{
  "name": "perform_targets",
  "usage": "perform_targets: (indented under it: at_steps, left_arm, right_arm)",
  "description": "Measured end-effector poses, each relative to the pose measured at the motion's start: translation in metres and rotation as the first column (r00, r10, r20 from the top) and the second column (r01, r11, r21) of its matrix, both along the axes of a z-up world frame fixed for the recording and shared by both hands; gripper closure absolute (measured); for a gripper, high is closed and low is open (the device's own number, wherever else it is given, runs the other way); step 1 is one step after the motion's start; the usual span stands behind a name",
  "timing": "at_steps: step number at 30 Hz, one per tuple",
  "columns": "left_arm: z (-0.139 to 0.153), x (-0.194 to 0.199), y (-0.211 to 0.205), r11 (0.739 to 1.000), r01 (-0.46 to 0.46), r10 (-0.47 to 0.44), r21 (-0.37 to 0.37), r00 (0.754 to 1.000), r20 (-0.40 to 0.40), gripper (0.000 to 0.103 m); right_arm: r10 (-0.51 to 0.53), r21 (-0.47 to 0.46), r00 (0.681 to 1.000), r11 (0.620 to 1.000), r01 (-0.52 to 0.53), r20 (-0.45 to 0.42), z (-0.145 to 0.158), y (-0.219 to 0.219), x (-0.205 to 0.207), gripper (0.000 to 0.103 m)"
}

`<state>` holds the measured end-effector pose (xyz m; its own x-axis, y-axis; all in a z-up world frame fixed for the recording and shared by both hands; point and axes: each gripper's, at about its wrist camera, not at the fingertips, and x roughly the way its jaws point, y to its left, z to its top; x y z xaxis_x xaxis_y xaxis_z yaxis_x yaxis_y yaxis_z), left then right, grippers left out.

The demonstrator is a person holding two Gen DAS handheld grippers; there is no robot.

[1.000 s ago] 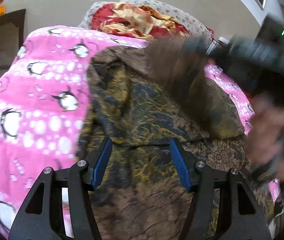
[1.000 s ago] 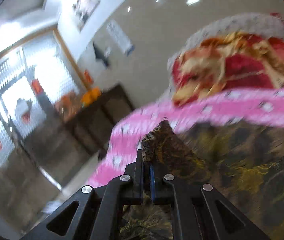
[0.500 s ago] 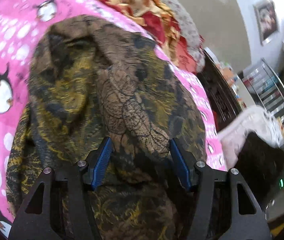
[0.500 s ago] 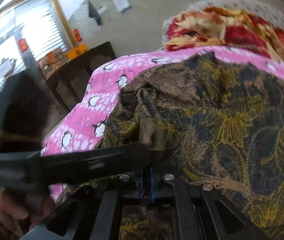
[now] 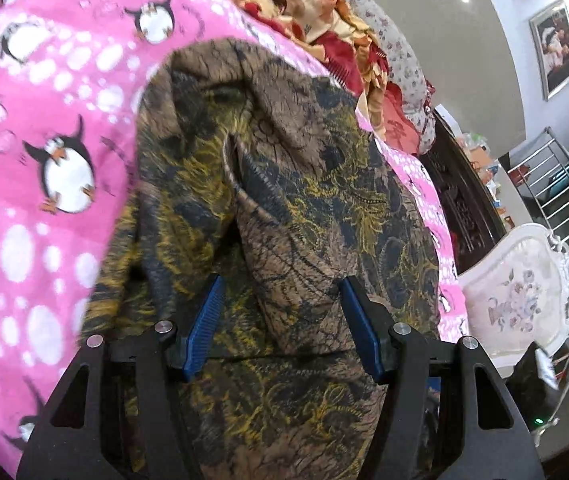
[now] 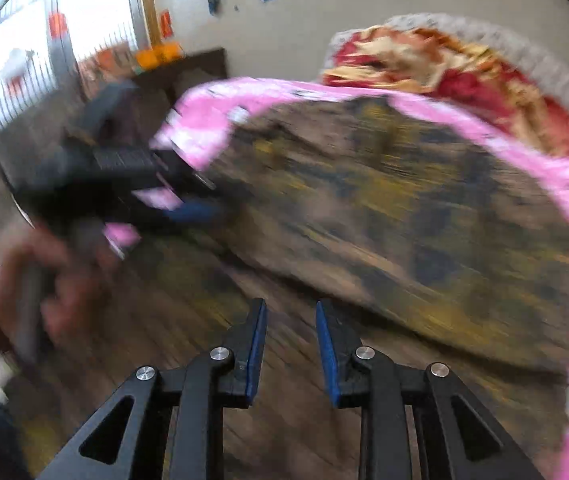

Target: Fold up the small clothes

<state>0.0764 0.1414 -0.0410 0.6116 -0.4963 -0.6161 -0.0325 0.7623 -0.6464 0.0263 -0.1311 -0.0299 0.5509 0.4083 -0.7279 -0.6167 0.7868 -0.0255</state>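
Each gripper (image 5: 280, 316) (image 6: 289, 326) has black angular arms, silver screws and ribbed blue pads (image 5: 204, 326).

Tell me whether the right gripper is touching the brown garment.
Cannot tell. In the right wrist view the right gripper is open with nothing pinched, but blur hides whether its fingers rest on the brown garment beneath.

Pink penguin-print blanket (image 5: 56, 128) covers bed; brown-and-gold patterned garment (image 5: 292, 208) lies across it, red-and-cream quilt (image 5: 324, 12) heaped beyond.
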Motion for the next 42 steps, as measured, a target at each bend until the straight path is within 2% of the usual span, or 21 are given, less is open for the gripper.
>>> perform_targets:
  at_steps: [3, 5, 8, 10, 11, 12, 16, 19, 20, 21, 22, 24, 27, 30, 33, 35, 37, 38, 39, 40, 42]
  left_arm:
    - [-0.006, 0.004, 0.002, 1.000, 0.003, -0.003, 0.011, 1.000, -0.021, 0.043]
    - [-0.007, 0.007, 0.003, 1.000, -0.002, 0.002, -0.006, 1.000, -0.031, 0.043]
    - [-0.003, 0.009, 0.003, 0.997, -0.005, 0.004, -0.076, 1.000, -0.017, 0.043]
    - [-0.002, 0.008, 0.004, 0.993, -0.002, 0.001, -0.119, 1.000, -0.007, 0.043]
    - [-0.001, 0.008, 0.004, 0.991, 0.001, -0.001, -0.131, 1.000, -0.004, 0.038]
    - [-0.001, 0.008, 0.004, 0.991, 0.000, -0.001, -0.132, 1.000, -0.007, 0.025]
    - [-0.004, 0.009, 0.002, 0.998, -0.013, 0.013, -0.055, 1.000, -0.008, 0.023]
    - [0.003, 0.008, -0.003, 0.995, -0.055, 0.055, 0.089, 0.998, 0.009, 0.038]
    - [0.003, 0.008, -0.005, 0.990, -0.065, 0.065, 0.127, 0.998, 0.005, 0.052]
    - [0.002, 0.010, -0.008, 0.983, -0.071, 0.074, 0.171, 0.997, -0.007, 0.081]
    - [0.001, 0.014, -0.012, 0.966, -0.074, 0.086, 0.246, 0.996, -0.037, 0.100]
    - [0.004, 0.016, -0.019, 0.946, -0.059, 0.075, 0.320, 0.997, -0.036, 0.101]
    - [0.041, 0.009, -0.041, 0.884, -0.041, -0.003, 0.465, 0.996, 0.093, 0.101]
    - [0.076, -0.001, -0.045, 0.857, -0.078, -0.048, 0.510, 0.972, 0.229, 0.100]
    - [0.085, 0.003, -0.030, 0.836, -0.142, -0.017, 0.530, 0.959, 0.285, 0.100]
    - [0.072, 0.012, -0.019, 0.815, -0.155, 0.009, 0.559, 0.967, 0.255, 0.100]
    - [0.045, 0.026, -0.014, 0.823, -0.079, -0.012, 0.563, 0.988, 0.156, 0.100]
    - [0.028, 0.031, -0.014, 0.821, -0.032, -0.025, 0.571, 0.995, 0.091, 0.100]
    - [0.018, 0.031, -0.014, 0.816, -0.008, -0.033, 0.578, 0.998, 0.060, 0.100]
    - [0.010, 0.029, -0.014, 0.819, 0.011, -0.039, 0.573, 0.999, 0.037, 0.100]
    - [0.007, 0.023, -0.009, 0.847, 0.003, -0.019, 0.531, 0.999, 0.025, 0.095]
  right_arm:
    - [-0.115, -0.041, 0.993, 0.993, 0.115, -0.011, -0.016, -0.038, -0.006, 0.079]
    - [-0.185, 0.014, 0.981, 0.982, 0.186, -0.052, -0.019, -0.054, -0.002, 0.079]
    - [-0.213, -0.027, 0.977, 0.977, 0.212, -0.034, -0.023, -0.050, -0.001, 0.079]
    - [-0.223, -0.061, 0.975, 0.973, 0.223, 0.008, -0.022, -0.043, -0.003, 0.078]
    - [-0.222, -0.079, 0.975, 0.972, 0.223, 0.026, -0.022, -0.041, -0.006, 0.078]
    - [-0.218, -0.093, 0.975, 0.971, 0.221, 0.042, -0.022, -0.039, -0.009, 0.078]
    - [-0.217, -0.107, 0.975, 0.969, 0.221, 0.056, -0.022, -0.036, -0.011, 0.078]
    - [-0.219, -0.094, 0.975, 0.971, 0.222, 0.039, -0.021, -0.038, -0.007, 0.078]
    - [-0.220, -0.093, 0.975, 0.970, 0.223, 0.037, -0.022, -0.038, -0.006, 0.077]
    - [-0.222, -0.094, 0.974, 0.970, 0.225, 0.037, -0.022, -0.038, -0.007, 0.077]
    - [-0.224, -0.096, 0.974, 0.969, 0.226, 0.038, -0.022, -0.037, -0.004, 0.076]
    - [-0.225, -0.098, 0.974, 0.969, 0.228, 0.039, -0.023, -0.036, -0.003, 0.076]
    - [-0.228, -0.093, 0.973, 0.969, 0.230, 0.033, -0.023, -0.037, -0.002, 0.075]
    - [-0.239, -0.081, 0.971, 0.967, 0.240, 0.021, -0.023, -0.040, 0.001, 0.071]
    - [-0.247, -0.060, 0.969, 0.967, 0.247, 0.002, -0.023, -0.044, 0.003, 0.069]
    - [-0.248, -0.053, 0.969, 0.967, 0.248, -0.004, -0.024, -0.045, 0.004, 0.069]
    - [-0.249, -0.055, 0.969, 0.967, 0.248, -0.002, -0.024, -0.045, 0.004, 0.069]
    - [-0.249, -0.054, 0.969, 0.967, 0.248, -0.003, -0.024, -0.045, 0.004, 0.069]
    - [-0.249, -0.053, 0.968, 0.967, 0.248, -0.004, -0.025, -0.045, 0.004, 0.068]
    - [-0.251, -0.051, 0.968, 0.967, 0.250, -0.006, -0.025, -0.045, 0.004, 0.068]
    - [-0.256, -0.045, 0.967, 0.966, 0.255, -0.016, -0.024, -0.047, 0.005, 0.066]
